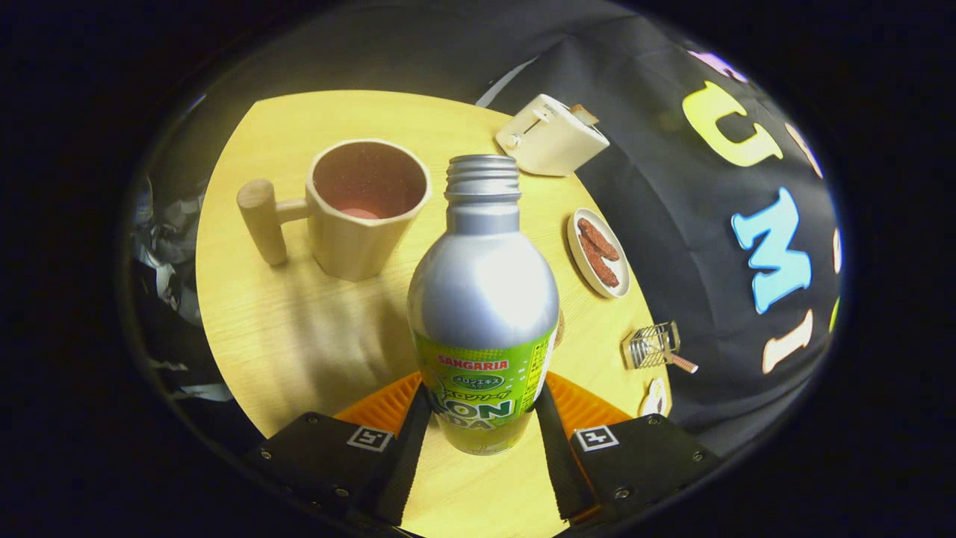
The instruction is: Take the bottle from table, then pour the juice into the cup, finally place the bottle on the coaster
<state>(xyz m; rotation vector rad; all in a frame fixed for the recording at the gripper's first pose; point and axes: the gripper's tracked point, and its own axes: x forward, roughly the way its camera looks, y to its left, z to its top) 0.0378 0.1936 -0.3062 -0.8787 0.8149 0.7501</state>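
Note:
A silver aluminium bottle (482, 299) with a green label and an open threaded neck stands between my fingers, and my gripper (482, 418) is shut on the bottle's lower body, one finger pressing each side. The view is tilted and the bottle's base appears lifted off the wooden table (299, 329). Beyond the bottle and to its left stands a beige cup (366, 209) with a wooden peg handle, its reddish inside open to view. A brown disc, maybe the coaster (559, 329), peeks out behind the bottle's right side; most of it is hidden.
A cream toaster (551, 136) sits at the table's far edge. A small plate with brown pieces (597, 252) lies right of the bottle. A little wire rack (656, 347) stands near the table's right edge. Black cloth hangs past that edge.

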